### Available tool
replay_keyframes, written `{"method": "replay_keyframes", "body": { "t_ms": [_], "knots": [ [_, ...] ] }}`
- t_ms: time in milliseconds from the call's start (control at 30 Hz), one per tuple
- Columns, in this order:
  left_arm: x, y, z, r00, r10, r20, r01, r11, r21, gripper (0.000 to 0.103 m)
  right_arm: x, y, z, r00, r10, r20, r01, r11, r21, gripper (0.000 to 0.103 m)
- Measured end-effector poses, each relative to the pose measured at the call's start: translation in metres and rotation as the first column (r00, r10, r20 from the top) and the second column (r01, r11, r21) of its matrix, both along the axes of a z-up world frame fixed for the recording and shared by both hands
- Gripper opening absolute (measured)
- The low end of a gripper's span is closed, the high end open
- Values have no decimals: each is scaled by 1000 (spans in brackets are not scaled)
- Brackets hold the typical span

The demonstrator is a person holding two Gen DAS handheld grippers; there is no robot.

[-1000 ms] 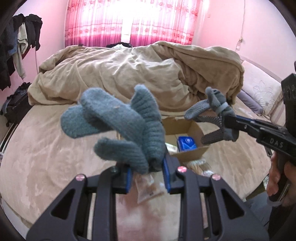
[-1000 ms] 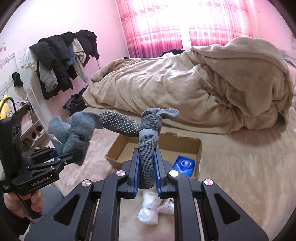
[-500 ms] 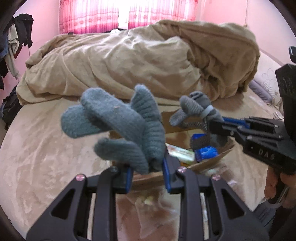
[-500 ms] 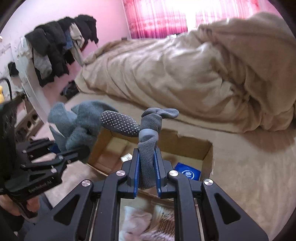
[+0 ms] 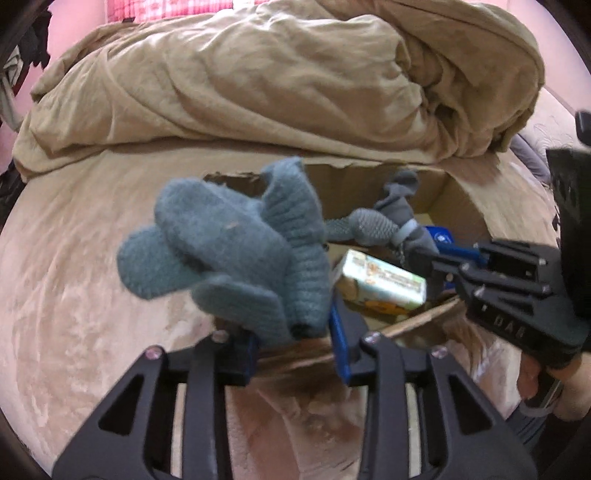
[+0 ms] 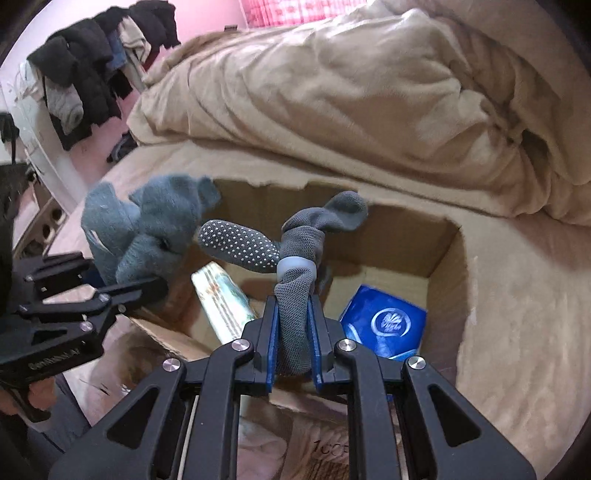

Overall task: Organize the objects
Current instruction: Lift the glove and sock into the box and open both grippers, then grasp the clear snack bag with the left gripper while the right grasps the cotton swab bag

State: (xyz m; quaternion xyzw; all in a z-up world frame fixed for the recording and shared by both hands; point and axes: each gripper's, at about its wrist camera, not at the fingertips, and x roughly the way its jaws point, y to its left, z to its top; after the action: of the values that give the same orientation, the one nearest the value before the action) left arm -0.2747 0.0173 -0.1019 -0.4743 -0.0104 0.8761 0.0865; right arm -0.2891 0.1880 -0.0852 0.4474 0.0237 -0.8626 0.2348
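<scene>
Both grippers clamped: my left gripper (image 5: 291, 332) holds blue gloves (image 5: 236, 254), right gripper (image 6: 291, 354) grey socks (image 6: 295, 280), cardboard box (image 6: 443, 280) ahead.

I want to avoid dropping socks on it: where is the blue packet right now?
In the right wrist view the blue packet lies inside the cardboard box, in its right near corner, just right of the right gripper.

a home bedroom: a bed (image 6: 517, 332) with a rumpled tan duvet (image 6: 332, 92), pink walls (image 6: 44, 22) and pink curtains (image 6: 295, 7), clothes (image 6: 85, 70) hanging on a rack, and a cardboard box (image 6: 447, 295) of odds and ends on the bed.
</scene>
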Motion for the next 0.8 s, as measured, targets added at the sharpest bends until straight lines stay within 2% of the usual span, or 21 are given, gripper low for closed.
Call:
{"method": "replay_keyframes", "body": {
  "t_ms": [167,267,300,333,433,500,800],
  "knots": [
    [4,0,-1,1000,-7,30,8,1000,-25,38,5,-4,-2,1000,-19,22,18,999,29,17],
    [12,-1,3,1000,-9,18,10,999,-32,39,10,-2,3,999,-42,11,42,999,34,29],
    [14,-2,6,1000,-3,11,3,999,-36,43,14,0,7,999,-50,-4,50,998,33,39],
    [16,-3,9,1000,5,2,-5,999,-43,56,17,0,9,998,-54,-14,54,998,31,45],
    [25,-7,21,1000,4,-12,-4,1000,-12,66,27,2,20,997,-69,-45,70,997,25,53],
    [36,-9,32,999,14,-47,-16,999,-34,68,33,4,28,995,-81,-67,82,996,22,55],
    [79,-20,67,994,38,-107,-41,999,-23,71,76,19,68,982,-132,-139,131,991,-14,55]
  ]
}}
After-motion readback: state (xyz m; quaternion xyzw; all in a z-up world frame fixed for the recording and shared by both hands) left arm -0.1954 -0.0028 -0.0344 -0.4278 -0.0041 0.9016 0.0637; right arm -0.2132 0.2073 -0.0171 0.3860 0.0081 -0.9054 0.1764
